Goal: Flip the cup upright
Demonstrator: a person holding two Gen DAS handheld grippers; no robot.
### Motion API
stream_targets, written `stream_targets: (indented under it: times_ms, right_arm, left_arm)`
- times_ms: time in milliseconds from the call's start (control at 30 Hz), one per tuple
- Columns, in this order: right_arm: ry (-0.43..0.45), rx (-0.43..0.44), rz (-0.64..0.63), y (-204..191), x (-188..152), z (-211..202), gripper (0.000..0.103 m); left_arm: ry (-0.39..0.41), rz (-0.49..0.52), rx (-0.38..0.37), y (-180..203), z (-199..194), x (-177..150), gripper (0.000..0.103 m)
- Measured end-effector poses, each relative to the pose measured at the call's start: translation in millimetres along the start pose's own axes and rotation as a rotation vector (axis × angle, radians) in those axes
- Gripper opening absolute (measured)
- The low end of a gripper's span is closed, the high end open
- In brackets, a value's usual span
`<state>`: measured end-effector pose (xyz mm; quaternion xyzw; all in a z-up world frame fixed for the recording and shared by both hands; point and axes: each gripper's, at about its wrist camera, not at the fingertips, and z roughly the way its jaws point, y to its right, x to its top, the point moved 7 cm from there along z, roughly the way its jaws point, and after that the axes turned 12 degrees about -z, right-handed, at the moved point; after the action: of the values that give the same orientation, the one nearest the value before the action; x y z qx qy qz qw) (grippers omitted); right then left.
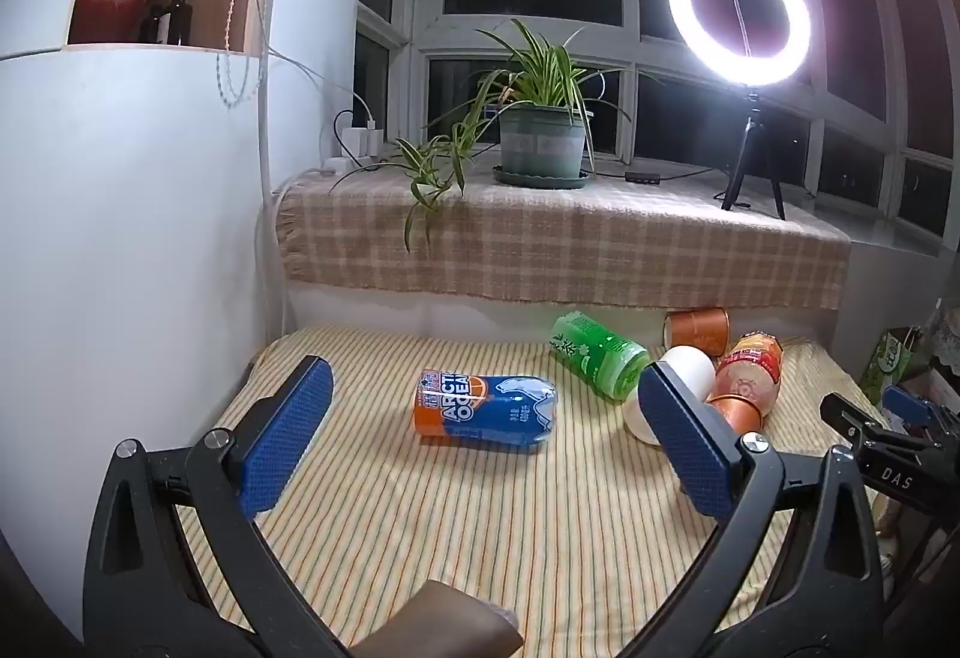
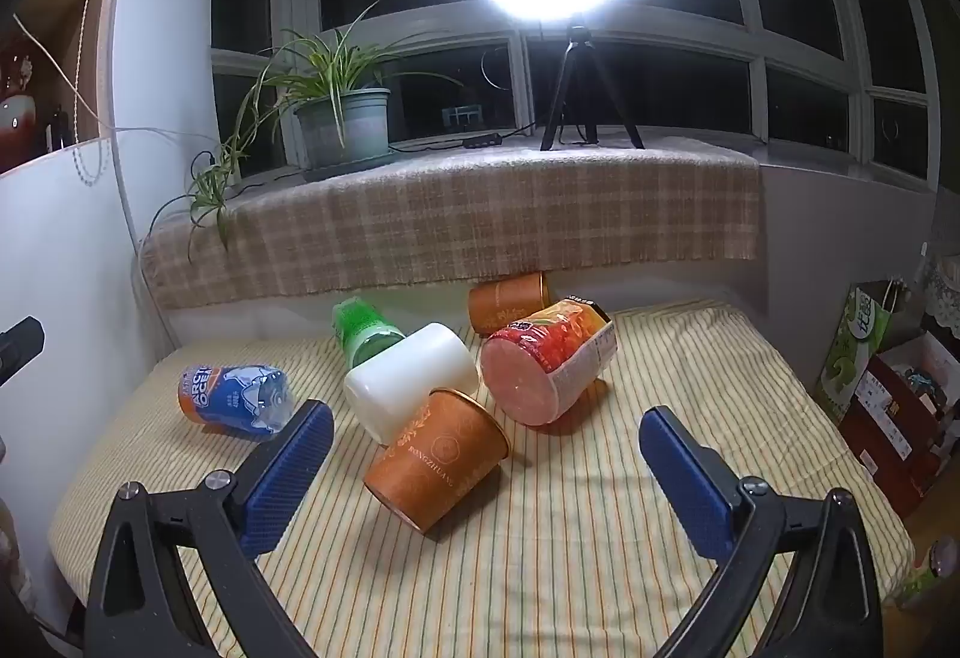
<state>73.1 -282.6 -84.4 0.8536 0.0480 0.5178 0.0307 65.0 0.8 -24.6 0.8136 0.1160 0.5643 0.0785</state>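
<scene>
Both sets of tongs stood wide apart and held nothing: the left tongs (image 1: 486, 439) hung over the striped table (image 1: 480, 538) facing the blue can (image 1: 485, 409), and the right tongs (image 2: 486, 472) faced the pile of cups. Every cup lay on its side. The nearest, an orange paper cup (image 2: 436, 458), lay between the right tongs' fingers, touching the white cup (image 2: 411, 377) behind it. The red cup (image 2: 549, 361) lay just beside them, a green bottle (image 2: 363, 334) behind the white cup, and a second orange cup (image 2: 509, 299) at the back by the checked cloth (image 2: 450, 232).

The main risk seemed to be the crowding. Closing on the orange paper cup could nudge the white cup or send the red cup rolling, since all were round and lying loose. A hard squeeze might crush thin paper walls; a light one could let it slip while turning. The soft table cover could also let a righted cup tip.
</scene>
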Motion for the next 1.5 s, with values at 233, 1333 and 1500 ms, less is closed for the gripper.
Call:
stream_targets:
  times_ms: [233,1333,1500]
  right_arm:
    - [0.006,-0.004,0.004,-1.7,2.3,-1.1,0.103]
    - [0.041,-0.048,-0.048,-3.7,15.5,-3.9,0.103]
    - [0.053,-0.064,-0.062,-3.9,16.8,-6.3,0.103]
  left_arm:
    - [-0.001,0.024,0.016,1.8,-0.3,-1.1,0.103]
    - [-0.021,-0.008,0.009,-1.1,5.2,-12.4,0.103]
    - [-0.023,-0.009,0.008,-1.8,6.1,-13.1,0.103]
